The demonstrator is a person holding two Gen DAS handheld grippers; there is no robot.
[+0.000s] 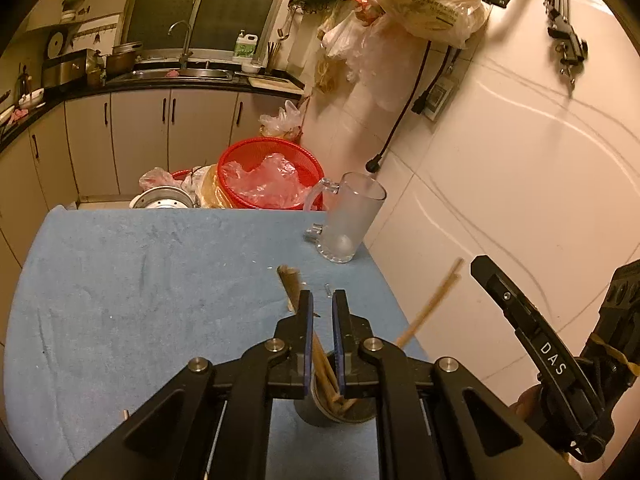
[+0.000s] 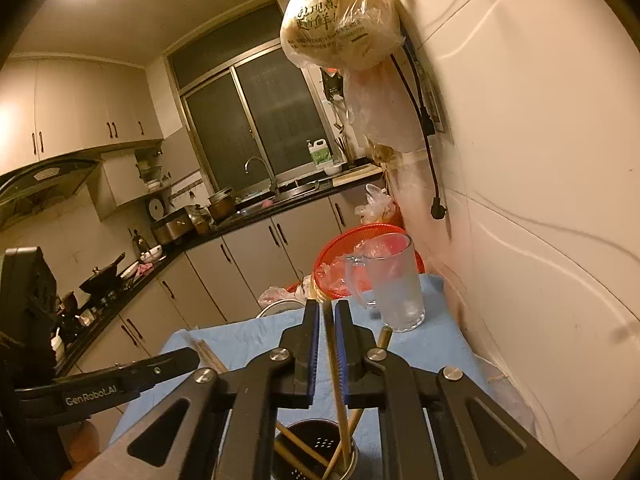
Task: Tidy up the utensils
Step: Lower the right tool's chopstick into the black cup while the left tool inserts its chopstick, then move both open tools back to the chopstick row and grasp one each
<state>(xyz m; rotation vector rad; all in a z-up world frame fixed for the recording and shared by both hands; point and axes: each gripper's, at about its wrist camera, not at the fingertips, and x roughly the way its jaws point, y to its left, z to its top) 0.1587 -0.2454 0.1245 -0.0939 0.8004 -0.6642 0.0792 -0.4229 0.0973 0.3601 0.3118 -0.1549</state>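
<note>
A metal perforated utensil holder (image 2: 320,438) stands on the blue cloth (image 1: 140,280), right below both grippers. My left gripper (image 1: 322,294) is shut on a pair of wooden chopsticks (image 1: 290,282); their lower ends sit in the holder (image 1: 310,416) and their tops lean away to the left. My right gripper (image 2: 327,305) has one chopstick (image 2: 330,344) upright between its blue pads, with thin gaps on both sides, so the jaws stand slightly open. Its lower end is in the holder, among several other chopsticks (image 2: 298,442). The right-hand chopsticks (image 1: 434,304) lean towards the wall.
A frosted glass mug (image 1: 354,216) stands at the cloth's far right corner, close to the white tiled wall (image 1: 520,160). Behind the table edge a red mesh basket (image 1: 276,148) holds plastic bags. Filled bags and a black cable hang on the wall above.
</note>
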